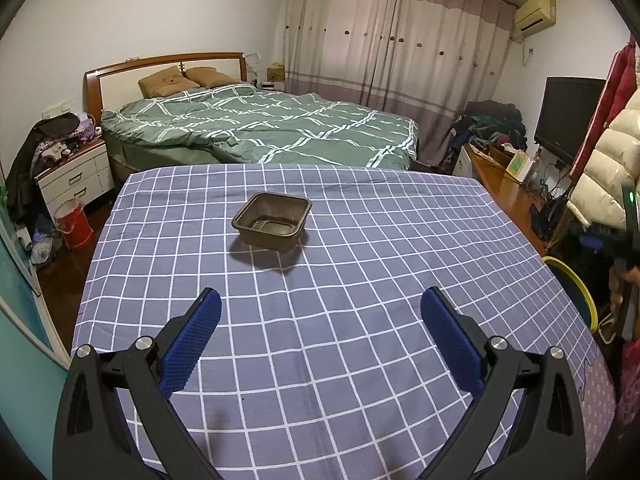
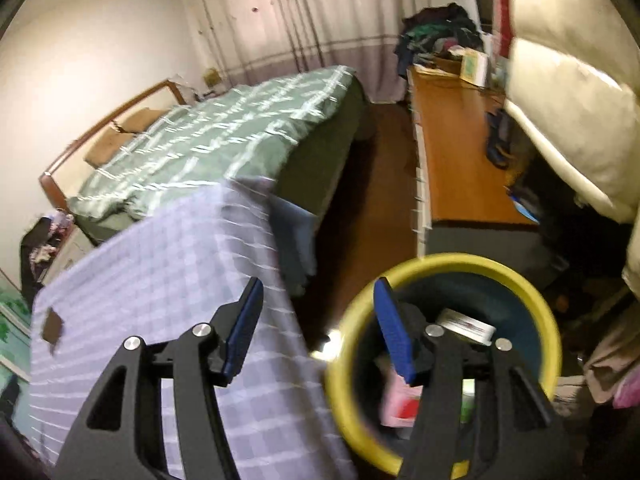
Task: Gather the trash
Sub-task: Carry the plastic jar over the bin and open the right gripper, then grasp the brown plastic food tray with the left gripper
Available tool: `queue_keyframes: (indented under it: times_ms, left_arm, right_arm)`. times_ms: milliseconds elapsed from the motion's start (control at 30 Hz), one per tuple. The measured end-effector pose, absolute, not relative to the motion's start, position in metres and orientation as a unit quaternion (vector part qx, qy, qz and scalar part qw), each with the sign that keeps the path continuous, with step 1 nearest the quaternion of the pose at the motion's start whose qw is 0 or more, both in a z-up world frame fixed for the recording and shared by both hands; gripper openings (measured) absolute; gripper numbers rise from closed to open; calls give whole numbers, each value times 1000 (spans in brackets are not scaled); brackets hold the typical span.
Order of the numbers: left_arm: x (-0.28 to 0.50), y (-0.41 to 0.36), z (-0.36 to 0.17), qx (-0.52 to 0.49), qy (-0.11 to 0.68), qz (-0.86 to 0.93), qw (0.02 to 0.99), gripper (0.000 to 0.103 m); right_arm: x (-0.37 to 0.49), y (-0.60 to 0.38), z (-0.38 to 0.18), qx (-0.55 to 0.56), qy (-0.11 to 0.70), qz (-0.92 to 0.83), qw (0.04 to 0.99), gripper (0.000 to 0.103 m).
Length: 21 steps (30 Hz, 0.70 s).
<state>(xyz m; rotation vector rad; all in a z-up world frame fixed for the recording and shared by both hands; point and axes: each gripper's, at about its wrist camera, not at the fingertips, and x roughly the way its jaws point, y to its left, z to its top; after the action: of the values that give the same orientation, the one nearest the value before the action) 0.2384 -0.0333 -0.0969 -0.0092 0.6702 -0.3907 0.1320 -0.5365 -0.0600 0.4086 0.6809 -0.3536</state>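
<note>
- Left gripper [image 1: 320,300], one: black arms with two blue pads [image 1: 192,344], jaws spread wide, nothing between them; it hangs over the near part of the table at 6 o'clock in the left wrist view.
- Right gripper [image 2: 318,296], one: jaws parted about halfway, nothing gripped; its left finger sits over the table's edge, its right finger over the bin's mouth.
- Bin [image 2: 540,312], one: round, yellow rim, dark blue inside, on the floor just beside the table's right side; at 5 o'clock in the right wrist view, at 3 to 4 o'clock in the left wrist view.
- Bin contents: one whitish tub [image 2: 466,326], one pink-and-red wrapper [image 2: 402,402], a trace of green; blurred, so the count is not certain.
- Tray [image 1: 272,220], one: brown plastic, rectangular, upright, empty, near the table's middle at 12 o'clock from the left gripper, well apart from it.
- Table [image 1: 400,360], one: covered in a blue-grey cloth with a white grid.
- Beyond the table: one bed [image 1: 260,124] with green checked cover and two brown pillows [image 1: 188,80]; one white nightstand [image 1: 76,176] at 9 o'clock with a clothes heap on top; one red bucket [image 1: 74,224] on the floor below it.
- Far wall: pink and cream curtains [image 1: 400,40] at 12 o'clock, one air conditioner [image 1: 536,12] at 1 o'clock.
- Right side: one long wooden cabinet [image 2: 460,148], one dark television [image 1: 568,116], one cream padded coat [image 1: 612,160] hanging.
</note>
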Motion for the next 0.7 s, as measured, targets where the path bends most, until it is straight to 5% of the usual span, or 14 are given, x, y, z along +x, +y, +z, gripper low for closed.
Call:
queue_keyframes:
  times_ms: [233, 700]
  left_arm:
    - [246, -40, -104, -1, 346, -198, 917, 98]
    - [345, -54, -101, 56, 403, -200, 891, 98]
  right_arm:
    - [158, -465, -39, 152, 281, -123, 940, 64]
    - [172, -441, -75, 137, 322, -70, 934, 64]
